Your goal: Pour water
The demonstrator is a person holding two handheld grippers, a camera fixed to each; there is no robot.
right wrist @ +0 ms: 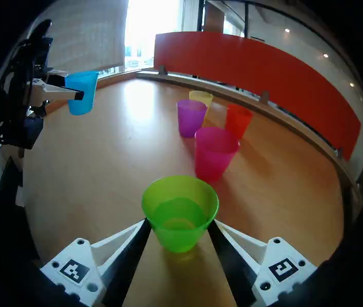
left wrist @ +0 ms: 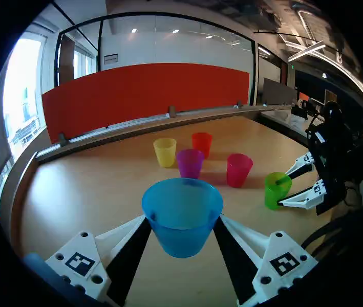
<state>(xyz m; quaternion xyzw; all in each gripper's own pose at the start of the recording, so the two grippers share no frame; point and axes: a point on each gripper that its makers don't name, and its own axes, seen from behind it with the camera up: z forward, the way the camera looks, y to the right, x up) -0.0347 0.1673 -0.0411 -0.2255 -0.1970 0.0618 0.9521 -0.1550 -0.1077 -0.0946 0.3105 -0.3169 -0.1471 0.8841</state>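
Wooden table (left wrist: 79,194), red screen (left wrist: 145,97) behind. Your left gripper (left wrist: 182,220) clamps a blue cup (left wrist: 182,240), your right gripper (right wrist: 179,223) a green cup (right wrist: 181,239) seemingly holding water (right wrist: 177,214); tilting while they're well apart could spill it.

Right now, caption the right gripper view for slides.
Right hand-held gripper grips a green cup of water, left hand-held gripper a blue cup; pink, purple, yellow, red cups on the table.

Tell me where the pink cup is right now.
In the left gripper view the pink cup stands on the table, right of centre, between the purple cup and the green cup in the right gripper.
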